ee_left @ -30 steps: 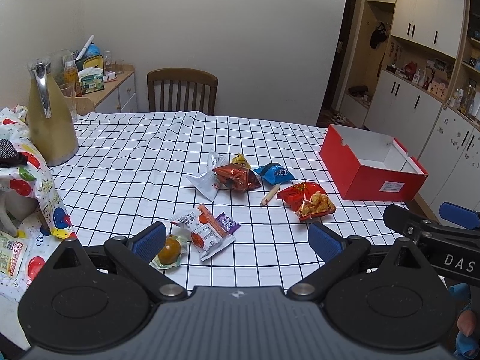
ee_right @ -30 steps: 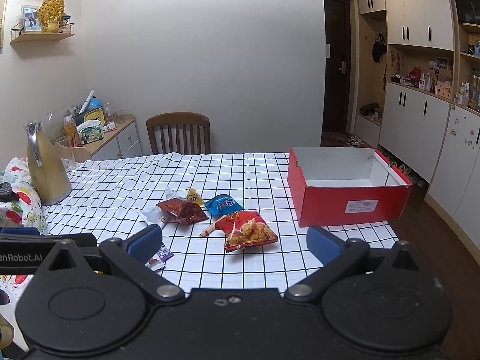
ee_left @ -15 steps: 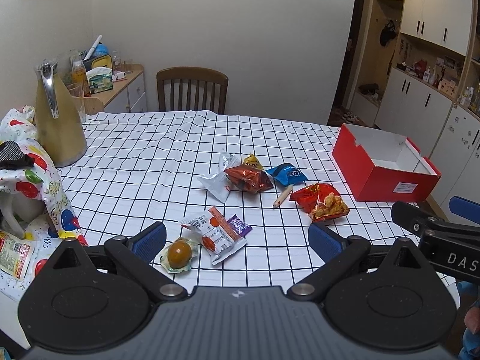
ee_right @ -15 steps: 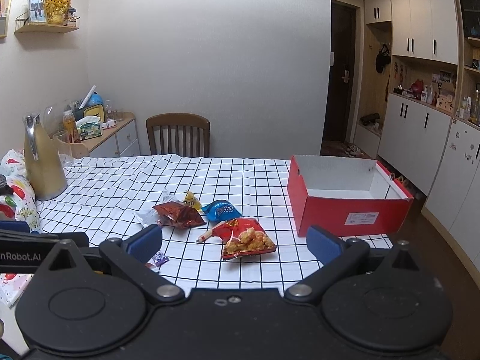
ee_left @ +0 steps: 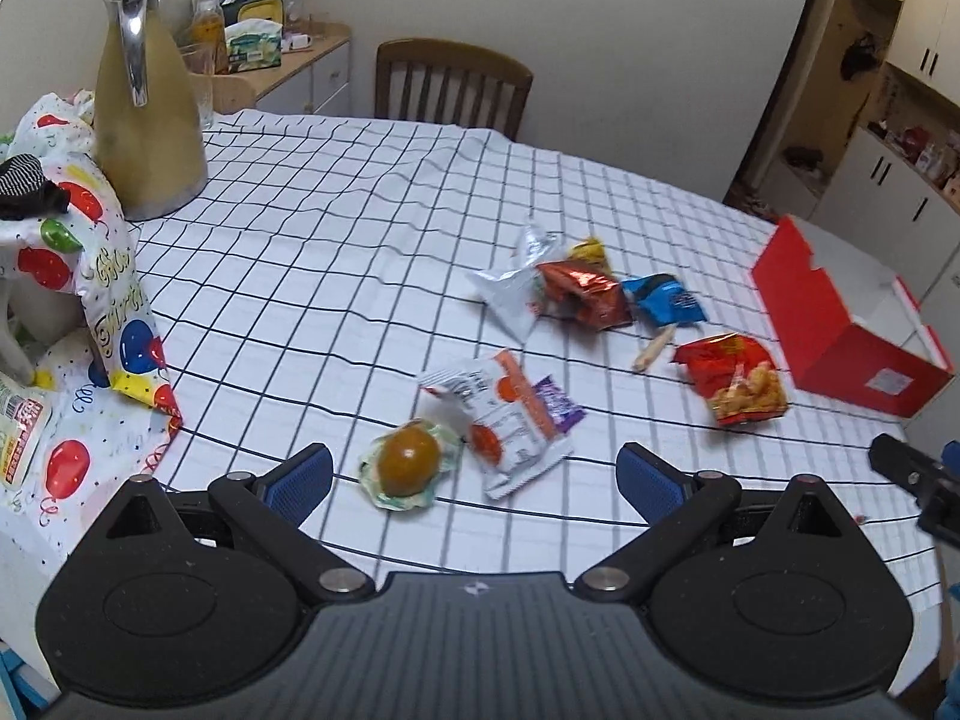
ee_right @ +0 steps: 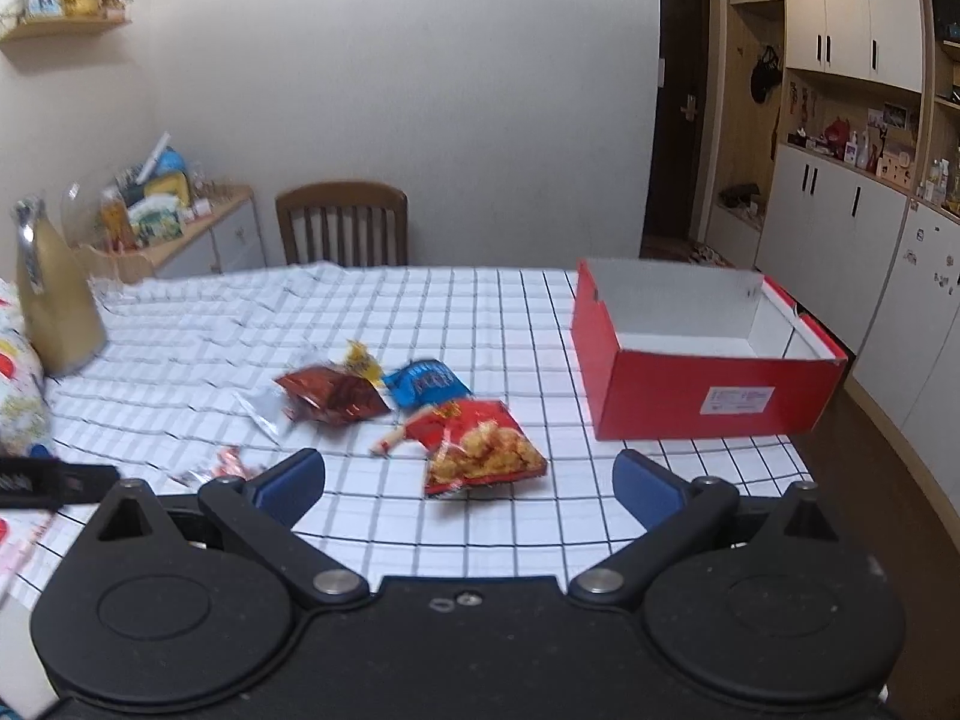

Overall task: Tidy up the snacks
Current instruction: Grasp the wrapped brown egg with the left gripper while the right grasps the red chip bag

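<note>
The left gripper [ee_left: 474, 474] is hovering with its jaws spread wide and holding nothing; the orange sweet in its clear wrapper [ee_left: 409, 459] is lying between the fingertips, low in the frame, with the white and orange packet [ee_left: 510, 420] just beside it. The right gripper [ee_right: 468, 477] is also gaping wide and empty, the red snack bag [ee_right: 480, 450] sitting between its tips. The red box [ee_right: 708, 372] is standing open at centre right.

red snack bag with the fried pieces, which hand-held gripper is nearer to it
Right. The right hand-held gripper is open just in front of the red snack bag; the left hand-held gripper faces the wrapped egg, farther left.
</note>
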Demonstrator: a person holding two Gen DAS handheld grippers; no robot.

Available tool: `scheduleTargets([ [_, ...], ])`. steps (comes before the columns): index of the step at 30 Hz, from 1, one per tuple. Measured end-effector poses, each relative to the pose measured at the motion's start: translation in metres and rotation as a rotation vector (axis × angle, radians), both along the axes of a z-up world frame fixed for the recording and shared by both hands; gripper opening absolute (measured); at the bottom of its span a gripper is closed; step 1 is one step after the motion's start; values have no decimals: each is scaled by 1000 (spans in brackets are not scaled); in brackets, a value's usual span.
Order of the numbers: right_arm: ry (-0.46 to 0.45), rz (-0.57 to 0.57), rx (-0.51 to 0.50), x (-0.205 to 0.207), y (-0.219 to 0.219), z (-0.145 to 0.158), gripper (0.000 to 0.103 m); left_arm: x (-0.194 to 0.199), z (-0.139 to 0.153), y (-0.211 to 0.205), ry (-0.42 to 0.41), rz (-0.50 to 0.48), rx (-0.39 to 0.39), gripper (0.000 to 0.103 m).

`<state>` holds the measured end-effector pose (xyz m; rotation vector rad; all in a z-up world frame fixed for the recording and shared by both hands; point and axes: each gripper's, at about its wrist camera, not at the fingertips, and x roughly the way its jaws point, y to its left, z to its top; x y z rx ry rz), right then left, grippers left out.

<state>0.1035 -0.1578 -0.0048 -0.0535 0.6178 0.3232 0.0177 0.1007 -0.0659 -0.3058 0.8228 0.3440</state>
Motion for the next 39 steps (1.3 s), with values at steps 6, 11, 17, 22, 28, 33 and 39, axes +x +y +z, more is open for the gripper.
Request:
scheduleTargets([
  [6,33,10,-43,37,-1,-28,96,15,-32,26,59,31,18,100],
  [11,57,33,-73,78,5,-43,94,24,-49,37,72,26,30,100],
  [17,78,90,-132,119,24,-59,94,35,-66,44,105,-23,12,91],
  [22,159,142,-155,151,38,-69,94,43,-77,46,130,-102,-9,74],
  [28,252,182,-180,177,45,-82,94,50,-83,47,148,-199,1,65],
  [33,289,218,-208,187,52,-90,94,56,-85,42,152,-290,47,63],
  [39,298,228,-241,192,58,-94,85,59,-87,40,165,-365,95,51],
])
